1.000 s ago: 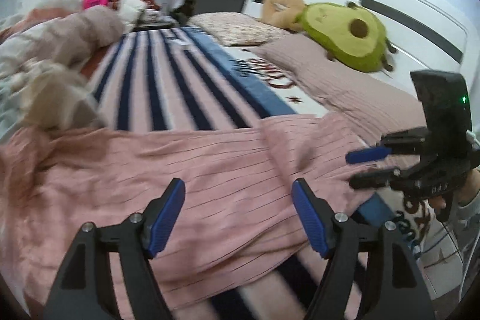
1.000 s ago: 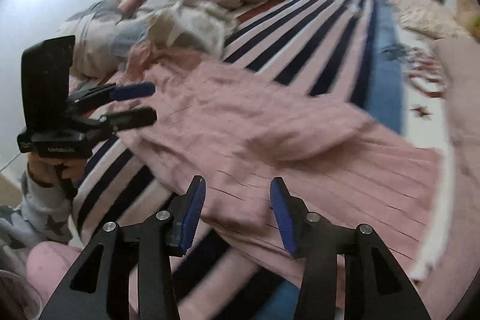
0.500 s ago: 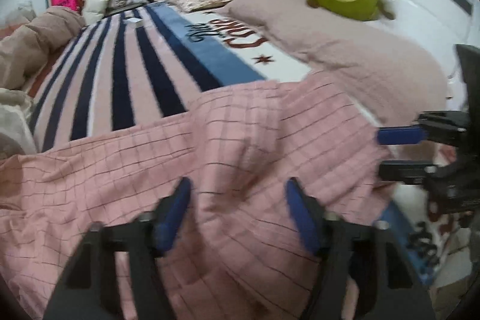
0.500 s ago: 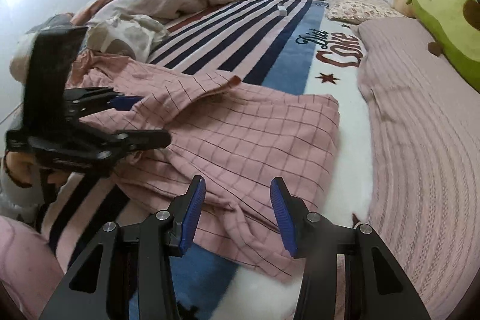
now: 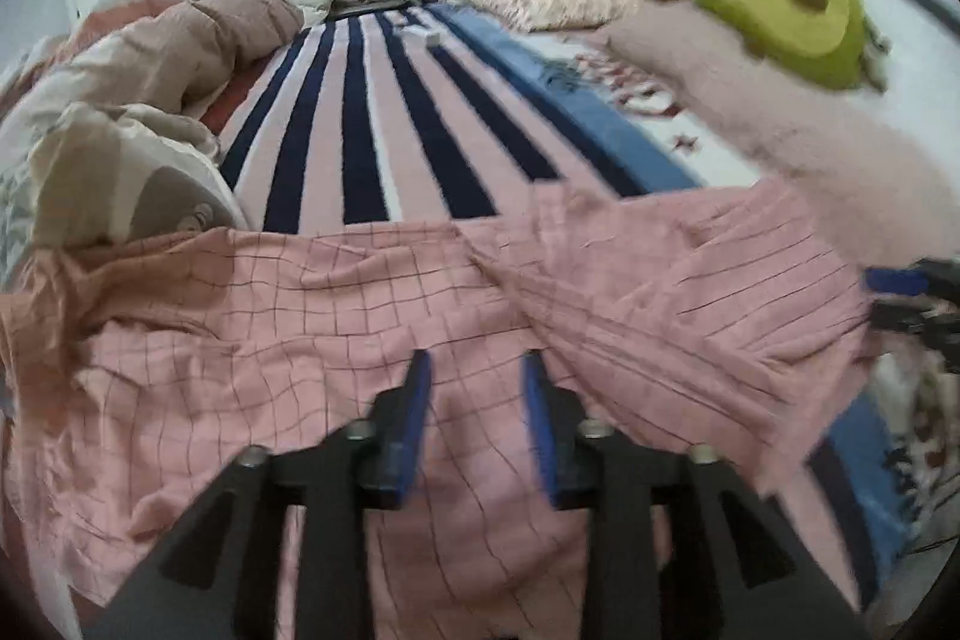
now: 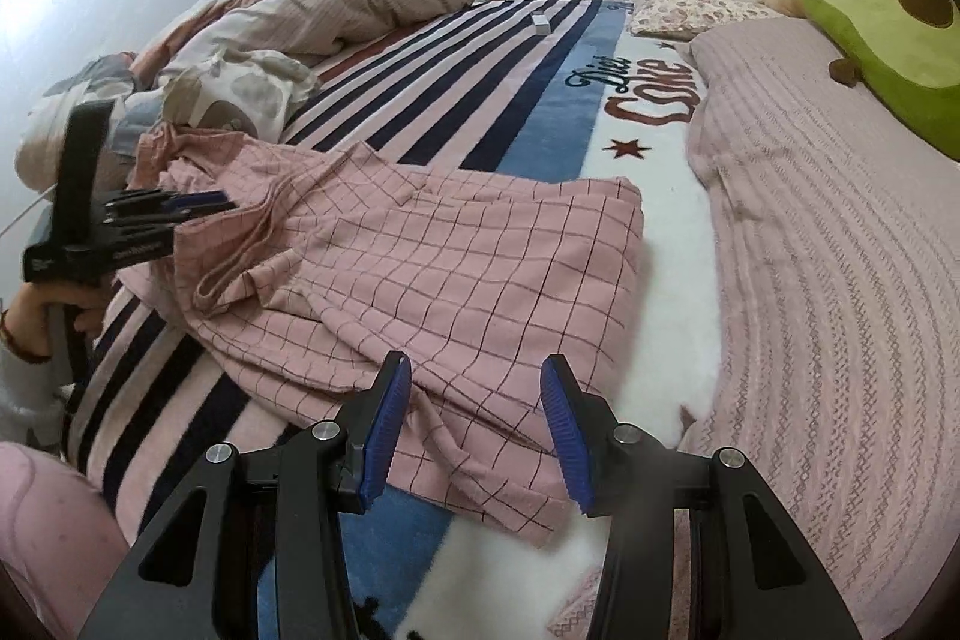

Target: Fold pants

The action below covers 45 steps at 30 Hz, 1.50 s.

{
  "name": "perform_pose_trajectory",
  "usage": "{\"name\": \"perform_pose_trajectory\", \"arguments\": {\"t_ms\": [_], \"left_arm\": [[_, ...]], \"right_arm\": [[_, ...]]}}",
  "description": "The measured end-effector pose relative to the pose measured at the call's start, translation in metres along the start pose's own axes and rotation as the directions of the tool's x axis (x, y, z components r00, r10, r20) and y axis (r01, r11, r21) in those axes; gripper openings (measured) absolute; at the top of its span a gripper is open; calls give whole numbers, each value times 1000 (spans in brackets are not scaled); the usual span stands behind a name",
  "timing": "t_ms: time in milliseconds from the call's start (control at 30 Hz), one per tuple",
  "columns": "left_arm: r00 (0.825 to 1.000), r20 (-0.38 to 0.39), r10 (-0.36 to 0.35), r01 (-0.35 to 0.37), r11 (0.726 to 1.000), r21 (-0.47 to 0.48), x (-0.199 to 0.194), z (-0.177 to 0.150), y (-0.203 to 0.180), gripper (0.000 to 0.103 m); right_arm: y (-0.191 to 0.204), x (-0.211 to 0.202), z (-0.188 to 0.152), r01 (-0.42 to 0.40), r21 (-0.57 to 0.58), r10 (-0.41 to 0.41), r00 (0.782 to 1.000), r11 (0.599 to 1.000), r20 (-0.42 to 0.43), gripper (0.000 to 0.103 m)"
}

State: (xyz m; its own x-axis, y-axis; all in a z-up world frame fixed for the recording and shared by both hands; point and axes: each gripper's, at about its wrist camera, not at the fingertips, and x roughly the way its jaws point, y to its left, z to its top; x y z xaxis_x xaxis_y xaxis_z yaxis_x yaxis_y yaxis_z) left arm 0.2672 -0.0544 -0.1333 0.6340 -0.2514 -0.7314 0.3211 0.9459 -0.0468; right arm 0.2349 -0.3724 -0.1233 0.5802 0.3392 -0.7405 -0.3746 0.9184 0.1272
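Observation:
Pink checked pants [image 6: 432, 268] lie rumpled across the striped bed blanket [image 6: 480, 58]. In the left wrist view the pants [image 5: 360, 340] fill the foreground. My left gripper [image 5: 474, 400] is low over the cloth, its blue pads partly closed with fabric between them; in the right wrist view it [image 6: 198, 208] sits at the pants' left edge with its jaws close together on the cloth. My right gripper [image 6: 477, 424] is open and empty just above the pants' near edge; its fingers [image 5: 894, 280] show at the right of the left wrist view.
A crumpled duvet [image 6: 336, 10] lies along the bed's left side. A pink knitted cover [image 6: 840, 250] lies on the right. A green avocado plush [image 6: 882, 10] and a pillow [image 6: 690, 4] sit near the white headboard. A small white box [image 6: 542, 22] rests on the stripes.
My left gripper's jaws have narrowed from wide open onto the pants' cloth. The right gripper has swung from facing the left side toward the pants' right end and stayed open.

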Motion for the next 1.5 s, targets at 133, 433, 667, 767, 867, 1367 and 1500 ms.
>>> {"name": "perform_pose_trajectory", "arguments": {"t_ms": [133, 433, 667, 767, 867, 1367, 1500], "left_arm": [[990, 35, -140, 140, 990, 10, -16, 2, -17, 55], [995, -33, -91, 94, 987, 133, 23, 2, -72, 32], [992, -55, 111, -104, 987, 119, 11, -19, -24, 15], [994, -40, 103, -101, 994, 53, -7, -23, -2, 15], [999, 13, 48, -49, 998, 29, -27, -19, -2, 23], [992, -94, -78, 85, 994, 67, 16, -16, -54, 38], [992, -98, -83, 91, 992, 89, 14, -20, -55, 16]], "right_arm": [[3, 1, 7, -4, -8, 4, 1000, 1000, 18, 40], [13, 18, 5, -14, -55, 14, 1000, 998, -8, 40], [3, 12, -5, 7, -50, -8, 1000, 999, -26, 40], [1, 10, -5, 15, -46, -16, 1000, 999, -20, 40], [3, 5, -1, 11, -44, -11, 1000, 999, 0, 40], [19, 9, -1, -34, -81, 34, 999, 996, -1, 40], [14, 11, -6, -30, -69, 29, 999, 997, -12, 40]]}}
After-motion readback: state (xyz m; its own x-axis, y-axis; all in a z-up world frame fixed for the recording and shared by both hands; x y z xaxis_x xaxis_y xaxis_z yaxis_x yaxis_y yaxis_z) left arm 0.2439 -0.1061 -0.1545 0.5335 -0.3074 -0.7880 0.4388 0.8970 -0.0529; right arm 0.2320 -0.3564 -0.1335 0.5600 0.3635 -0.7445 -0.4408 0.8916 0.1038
